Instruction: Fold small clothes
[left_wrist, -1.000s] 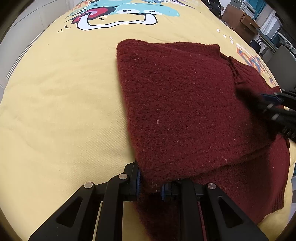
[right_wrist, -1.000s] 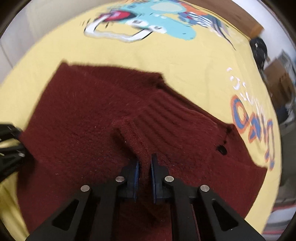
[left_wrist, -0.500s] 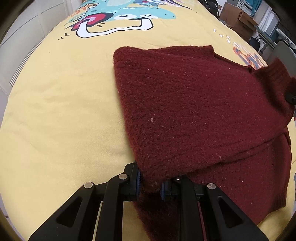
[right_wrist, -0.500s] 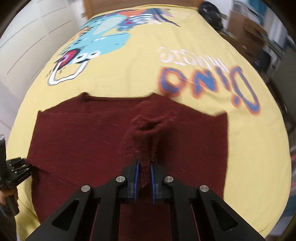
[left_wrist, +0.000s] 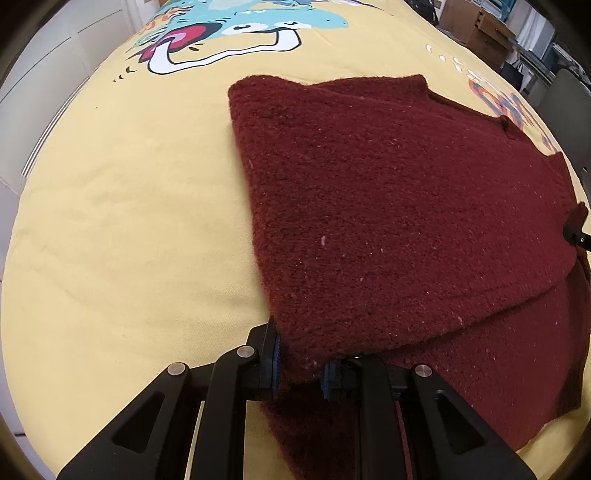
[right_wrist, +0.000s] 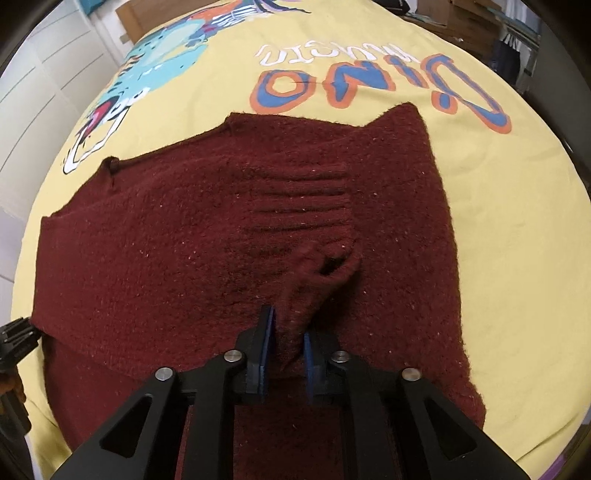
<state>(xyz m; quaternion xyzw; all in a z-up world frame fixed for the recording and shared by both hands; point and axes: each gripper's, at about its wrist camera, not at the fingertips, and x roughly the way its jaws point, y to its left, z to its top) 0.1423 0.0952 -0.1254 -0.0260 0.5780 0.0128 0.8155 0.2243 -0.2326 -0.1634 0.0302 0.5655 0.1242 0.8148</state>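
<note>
Left gripper (left_wrist: 299, 363): jaws narrowly apart, clamped on the near corner of the dark red knitted sweater (left_wrist: 399, 221); both blue pads press the folded layer.

Right gripper (right_wrist: 287, 347): jaws have just been opening. A bunched ridge of the sweater's ribbed cuff (right_wrist: 306, 229) stands between the pads; the left pad shows a thin gap from the knit, and whether the right pad touches it cannot be told.

Sweater lies folded over itself on the yellow bedspread (left_wrist: 129, 206), upper layer's edge running diagonally across the lower one. It sits just below the orange-and-blue "Dino" lettering (right_wrist: 380, 85); the teal cartoon dinosaur print (left_wrist: 236, 33) lies further off.

Open bedspread wide to the left of the sweater and beyond its far edge. Boxes and furniture (left_wrist: 476, 26) stand past the bed's far corner.
</note>
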